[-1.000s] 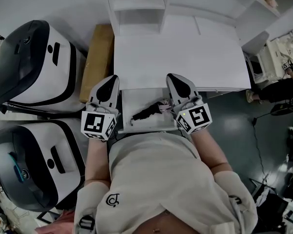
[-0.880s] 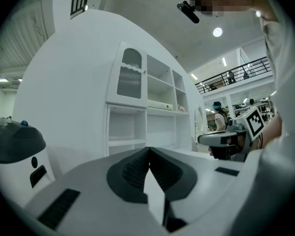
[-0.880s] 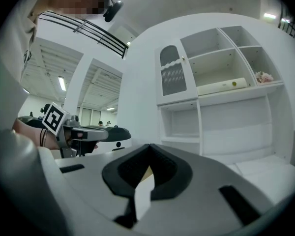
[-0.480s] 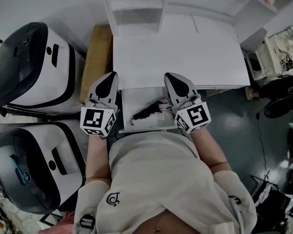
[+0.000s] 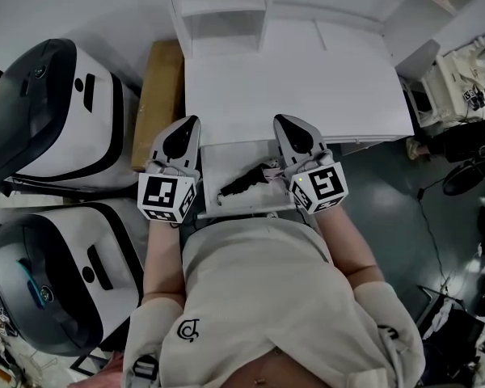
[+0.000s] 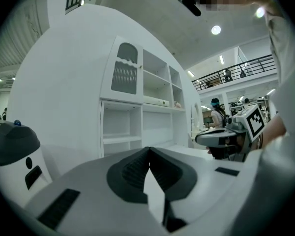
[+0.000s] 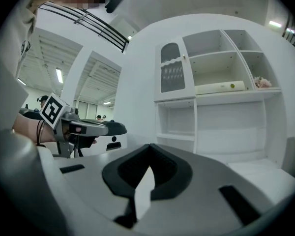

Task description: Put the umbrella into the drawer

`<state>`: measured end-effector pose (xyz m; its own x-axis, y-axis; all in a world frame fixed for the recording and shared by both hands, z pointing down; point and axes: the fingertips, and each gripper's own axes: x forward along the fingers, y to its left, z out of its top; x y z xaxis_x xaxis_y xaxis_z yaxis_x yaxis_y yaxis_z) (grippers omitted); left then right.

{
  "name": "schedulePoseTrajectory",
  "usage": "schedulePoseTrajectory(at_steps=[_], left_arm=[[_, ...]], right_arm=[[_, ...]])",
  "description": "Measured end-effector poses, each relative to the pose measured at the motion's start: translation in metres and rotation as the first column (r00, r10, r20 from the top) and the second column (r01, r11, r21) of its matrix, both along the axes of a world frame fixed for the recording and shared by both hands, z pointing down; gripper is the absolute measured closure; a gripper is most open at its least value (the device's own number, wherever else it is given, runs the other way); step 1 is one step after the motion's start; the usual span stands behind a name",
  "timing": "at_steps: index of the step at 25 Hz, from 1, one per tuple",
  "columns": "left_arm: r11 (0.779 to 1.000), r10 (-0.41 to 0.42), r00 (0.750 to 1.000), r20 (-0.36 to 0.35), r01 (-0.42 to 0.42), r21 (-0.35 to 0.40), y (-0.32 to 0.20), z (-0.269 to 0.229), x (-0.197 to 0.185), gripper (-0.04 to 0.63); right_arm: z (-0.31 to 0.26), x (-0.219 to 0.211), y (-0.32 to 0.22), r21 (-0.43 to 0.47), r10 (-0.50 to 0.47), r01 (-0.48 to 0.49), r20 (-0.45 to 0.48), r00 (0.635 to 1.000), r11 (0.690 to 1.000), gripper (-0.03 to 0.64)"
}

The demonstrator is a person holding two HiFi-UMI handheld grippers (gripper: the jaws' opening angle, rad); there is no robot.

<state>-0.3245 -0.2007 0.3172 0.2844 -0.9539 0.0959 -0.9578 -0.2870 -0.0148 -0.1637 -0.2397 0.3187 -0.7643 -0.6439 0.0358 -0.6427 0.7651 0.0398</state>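
nearest, the person's pale-shirted torso (image 5: 259, 297) stands close against the front of the white pull-out drawer (image 5: 226, 158), which is drawn out from under the desk. the black folded umbrella (image 5: 244, 183) already lies inside it, slantwise, low end toward the front left, high end near the right wall. the left gripper (image 5: 188, 128) and right gripper (image 5: 286, 126) flank the drawer. each gripper view shows its own jaws pressed together with nothing between them, so neither grips the umbrella. judgement: only shutting the drawer looks left. risks: the umbrella's slant could leave its far end riding high and catching under the desk edge as the drawer slides, and whether it sits fully below the rim cannot be told. shut jaws pushing on a thin front edge could skid off. a one-sided push could rack the drawer. beyond lies the bare white desk top (image 5: 299, 87), nothing on it to snag. further back is the white shelf unit (image 5: 218, 14). left of the desk a brown flat board (image 5: 160, 95) leans just beside the left gripper, and two white-and-black rounded machines (image 5: 56, 103) crowd that side, limiting elbow room. dark floor (image 5: 388, 208) lies open on the right.
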Motion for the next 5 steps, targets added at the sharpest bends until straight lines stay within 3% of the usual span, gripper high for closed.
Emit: schedulePoseTrajectory(at_steps=[5], left_arm=[[1.000, 0.006, 1.000, 0.011, -0.006, -0.005, -0.0051, 0.0017, 0.0055, 0.584]], right_arm=[[0.0075, 0.0073, -0.0066, -0.023, 0.020, -0.020, 0.009, 1.000, 1.000, 0.612]])
